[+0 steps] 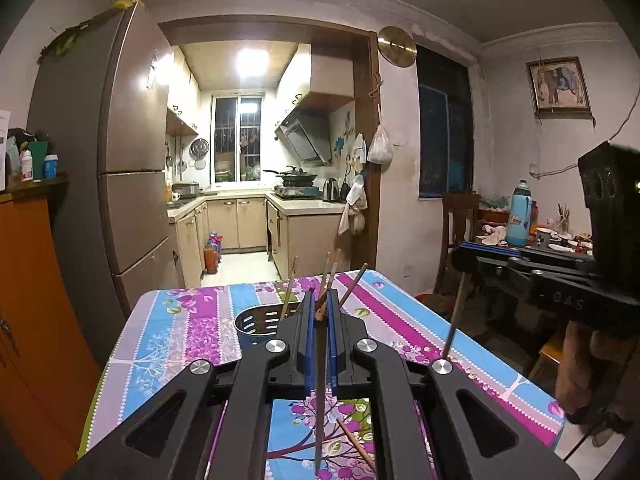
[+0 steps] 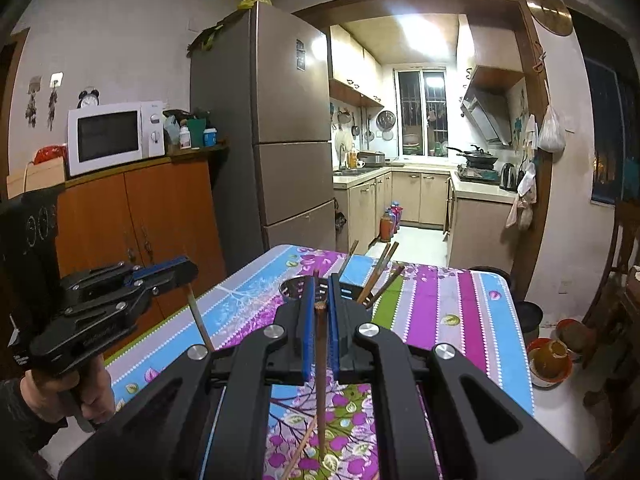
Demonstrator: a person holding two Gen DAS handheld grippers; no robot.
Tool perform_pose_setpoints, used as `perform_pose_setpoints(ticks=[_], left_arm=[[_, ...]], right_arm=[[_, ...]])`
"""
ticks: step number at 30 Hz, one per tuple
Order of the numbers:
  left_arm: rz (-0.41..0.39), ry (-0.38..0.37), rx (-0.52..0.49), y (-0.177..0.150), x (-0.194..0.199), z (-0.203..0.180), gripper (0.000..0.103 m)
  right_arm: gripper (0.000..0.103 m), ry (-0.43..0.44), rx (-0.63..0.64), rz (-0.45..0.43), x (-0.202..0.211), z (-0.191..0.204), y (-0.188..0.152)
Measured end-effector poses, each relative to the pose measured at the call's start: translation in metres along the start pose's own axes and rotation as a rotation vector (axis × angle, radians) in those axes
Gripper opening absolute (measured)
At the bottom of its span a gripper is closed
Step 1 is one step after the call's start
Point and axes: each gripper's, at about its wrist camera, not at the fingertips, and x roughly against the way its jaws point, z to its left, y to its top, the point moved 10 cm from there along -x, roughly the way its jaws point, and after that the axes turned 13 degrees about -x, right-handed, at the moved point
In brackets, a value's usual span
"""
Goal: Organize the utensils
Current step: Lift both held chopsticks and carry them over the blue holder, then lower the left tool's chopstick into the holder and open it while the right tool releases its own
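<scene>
My left gripper (image 1: 319,300) is shut on a brown chopstick (image 1: 320,400) that hangs down between the blue pads above the table. My right gripper (image 2: 320,292) is shut on another brown chopstick (image 2: 321,380), also held upright. A dark slotted utensil holder (image 1: 256,326) stands on the table just beyond both grippers, with several chopsticks (image 2: 378,276) leaning in it. The holder also shows in the right wrist view (image 2: 294,286). A loose chopstick (image 1: 356,444) lies on the cloth below the left gripper. Each gripper shows in the other's view, the right gripper (image 1: 464,252) and the left gripper (image 2: 188,270).
The table wears a floral striped cloth (image 1: 192,332) in purple and blue. An orange cabinet (image 2: 152,216) with a microwave (image 2: 116,136) and a fridge (image 2: 288,120) stand at the left. A cluttered side table (image 1: 532,236) and bowls on the floor (image 2: 550,360) are at the right.
</scene>
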Motion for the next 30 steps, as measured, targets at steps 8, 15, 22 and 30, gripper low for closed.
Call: perform_pose_setpoints(ticks=[8,15,22,30], left_arm=[[0.002,-0.004,0.007,0.009,0.0,0.005,0.007],[-0.004,-0.001,0.013,0.027,-0.002,0.012,0.007],[-0.017,0.008,0.005,0.046,-0.009,0.021,0.007],[-0.064,0.037,-0.001,0.095,-0.025,0.048,0.007]], right_arm=[[0.005,0.006,-0.014,-0.027,-0.005,-0.002,0.01],[0.005,0.003,-0.016,-0.027,-0.01,-0.002,0.018],[0.005,-0.002,-0.009,-0.037,-0.016,-0.001,0.034],[0.005,-0.008,0.017,-0.095,-0.028,0.004,0.094]])
